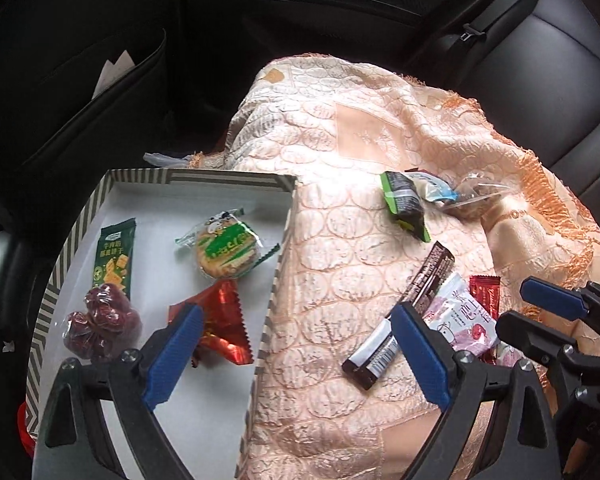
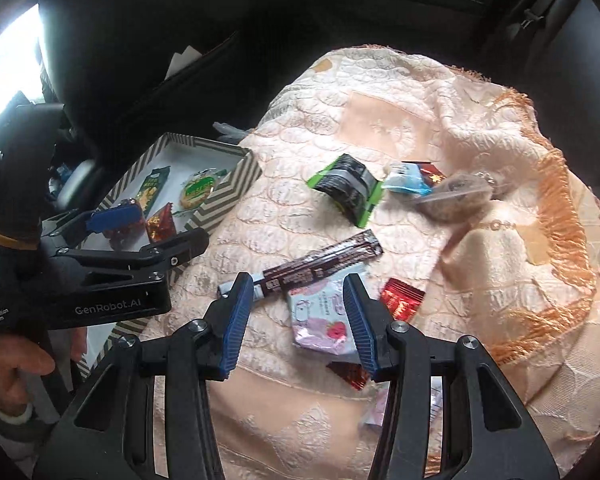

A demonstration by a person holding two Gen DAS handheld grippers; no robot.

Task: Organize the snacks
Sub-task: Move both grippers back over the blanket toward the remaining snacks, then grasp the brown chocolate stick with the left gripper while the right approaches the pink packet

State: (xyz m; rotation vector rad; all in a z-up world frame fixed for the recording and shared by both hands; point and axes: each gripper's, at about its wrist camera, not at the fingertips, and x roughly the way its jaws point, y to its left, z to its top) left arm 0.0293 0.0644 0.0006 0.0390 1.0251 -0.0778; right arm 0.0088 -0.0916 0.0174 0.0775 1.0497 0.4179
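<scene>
A striped-rim box (image 1: 278, 280) (image 2: 236, 188) on the left holds a green cracker pack (image 1: 114, 258), a round biscuit (image 1: 226, 254), a red foil snack (image 1: 220, 320) and wrapped red dates (image 1: 98, 326). Loose snacks lie on the peach cloth: a brown bar (image 1: 404, 312) (image 2: 312, 266), a pink-white pack (image 1: 466, 322) (image 2: 324, 314), a small red packet (image 2: 402, 298), a green-black pack (image 1: 404, 202) (image 2: 346, 188). My left gripper (image 1: 296, 346) (image 2: 156, 226) is open and empty, straddling the box's right wall. My right gripper (image 2: 296, 320) (image 1: 532, 308) is open and empty over the pink-white pack.
A blue-white pack (image 2: 404, 182) and a clear bag of brown snacks (image 2: 454, 196) lie at the cloth's far side. Black car seats (image 1: 540, 60) surround the cloth. A seat-back pocket (image 1: 112, 76) is at far left.
</scene>
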